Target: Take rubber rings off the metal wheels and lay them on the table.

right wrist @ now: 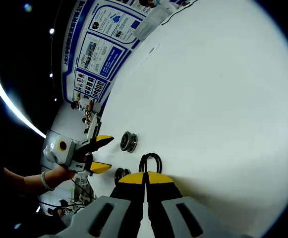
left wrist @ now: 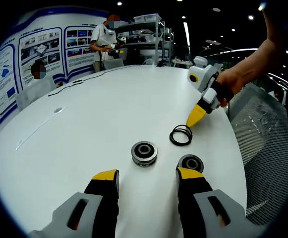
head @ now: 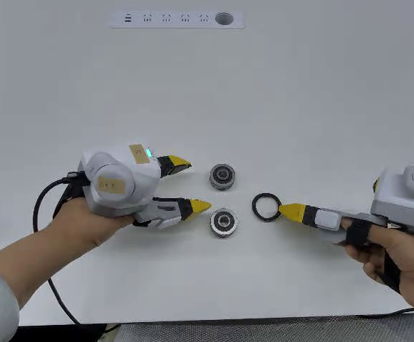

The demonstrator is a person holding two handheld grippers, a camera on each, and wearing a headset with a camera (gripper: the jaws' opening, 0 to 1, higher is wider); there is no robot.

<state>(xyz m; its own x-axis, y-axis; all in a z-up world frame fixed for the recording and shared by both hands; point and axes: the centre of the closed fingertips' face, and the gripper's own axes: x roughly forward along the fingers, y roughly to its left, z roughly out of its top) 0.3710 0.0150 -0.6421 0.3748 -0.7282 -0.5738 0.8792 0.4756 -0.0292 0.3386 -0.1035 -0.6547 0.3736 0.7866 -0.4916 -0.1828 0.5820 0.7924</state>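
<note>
Two metal wheels lie on the white table [head: 321, 114], one farther [head: 222, 176] [left wrist: 144, 152] [right wrist: 128, 141] and one nearer [head: 224, 222] [left wrist: 191, 162] [right wrist: 121, 174]. A black rubber ring [head: 266, 206] [left wrist: 181, 135] [right wrist: 150, 159] lies flat to their right. My right gripper [head: 285, 211] [left wrist: 191, 123] [right wrist: 146, 174] has its jaws shut on the ring's near edge, low over the table. My left gripper [head: 191, 185] [left wrist: 147, 174] [right wrist: 96, 153] is open just left of the wheels, holding nothing.
A white power strip [head: 177, 19] lies at the table's far edge. A black cable [head: 41, 214] trails from the left gripper over the front edge. People [left wrist: 104, 39] stand beyond the far end of the table.
</note>
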